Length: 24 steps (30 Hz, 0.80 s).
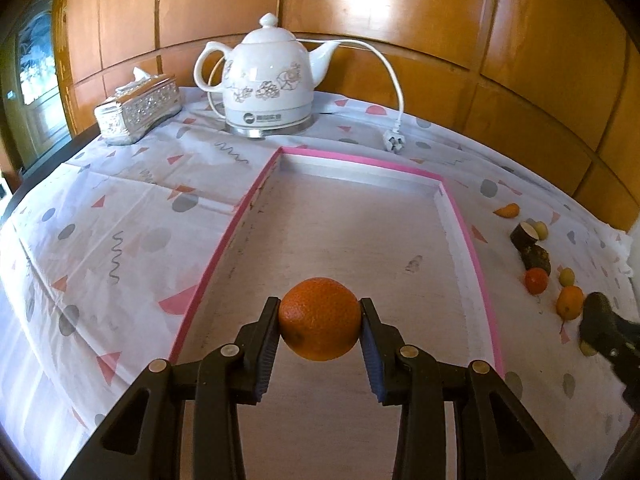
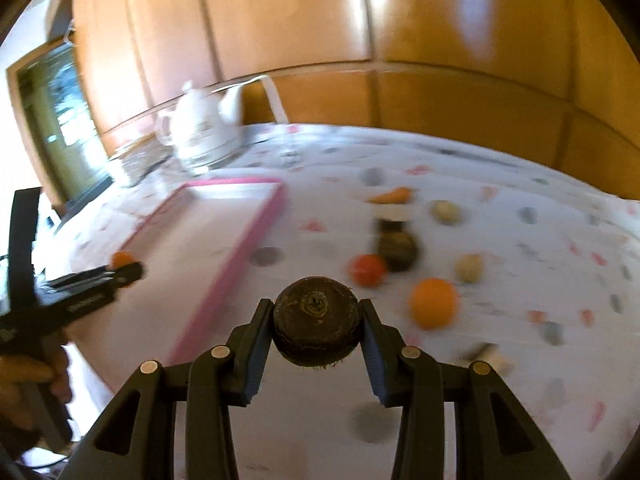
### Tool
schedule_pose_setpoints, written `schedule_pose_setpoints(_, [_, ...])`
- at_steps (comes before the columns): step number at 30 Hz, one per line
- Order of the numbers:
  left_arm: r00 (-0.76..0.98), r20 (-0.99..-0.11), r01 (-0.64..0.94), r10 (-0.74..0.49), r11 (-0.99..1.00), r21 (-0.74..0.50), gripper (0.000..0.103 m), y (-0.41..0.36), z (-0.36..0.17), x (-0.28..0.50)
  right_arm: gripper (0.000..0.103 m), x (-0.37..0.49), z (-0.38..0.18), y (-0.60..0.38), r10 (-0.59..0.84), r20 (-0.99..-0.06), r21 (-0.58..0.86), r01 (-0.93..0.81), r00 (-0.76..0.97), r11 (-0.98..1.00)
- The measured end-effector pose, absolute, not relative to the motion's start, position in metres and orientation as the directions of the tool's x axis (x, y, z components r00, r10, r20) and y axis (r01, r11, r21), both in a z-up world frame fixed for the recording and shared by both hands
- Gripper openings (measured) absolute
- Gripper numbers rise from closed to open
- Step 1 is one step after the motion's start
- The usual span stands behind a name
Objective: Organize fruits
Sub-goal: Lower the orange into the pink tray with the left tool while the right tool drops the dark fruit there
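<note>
Orange [image 1: 320,319] sits clamped between the left gripper [image 1: 320,322] fingers, held above the near end of the pink-rimmed tray [image 1: 468,224], whose floor is bare. Over on the right, the right gripper [image 2: 316,322] has its fingers pressed tight on a dark brown round fruit [image 2: 315,326], lifted over the patterned cloth on the desk [image 1: 120,208] just beside the tray's rim. More fruit lies loose on the cloth to the right: a small red-orange one [image 2: 368,270], an orange one [image 2: 434,302], pale ones and dark chunks, blurred here. At the back, a white kettle [image 1: 266,80] and a tissue box [image 1: 138,110] stand near the wall.
</note>
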<state>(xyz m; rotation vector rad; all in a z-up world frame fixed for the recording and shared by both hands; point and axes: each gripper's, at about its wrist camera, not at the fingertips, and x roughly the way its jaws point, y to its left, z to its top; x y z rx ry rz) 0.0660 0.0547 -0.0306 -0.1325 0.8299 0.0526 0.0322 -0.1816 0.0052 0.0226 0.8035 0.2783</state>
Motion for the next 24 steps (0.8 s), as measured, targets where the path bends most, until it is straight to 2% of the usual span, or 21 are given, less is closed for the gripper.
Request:
schedule_pose_setpoints(7, [0.679,-0.734,-0.133,0.011,0.985,-0.108,0.040,0.067,-0.030,0.065,0.042,0.057,0.006,-0.121,0.349,-0.712,0.147,-0.356,0.609,0.923])
schedule_pose_setpoints(13, [0.707,-0.706,-0.162,0.040,0.981,-0.107,0.053,0.078,-0.022,0.058,0.042,0.079,-0.002,-0.090,0.357,-0.736,0.142,-0.384,0.576,0.912])
schedule_pose_setpoints(24, [0.711,-0.702,-0.185,0.051,0.976,-0.117,0.054,0.084,-0.020,0.049,0.047,0.088,-0.015,-0.066,0.377,-0.751,0.182,-0.380,0.541,0.907])
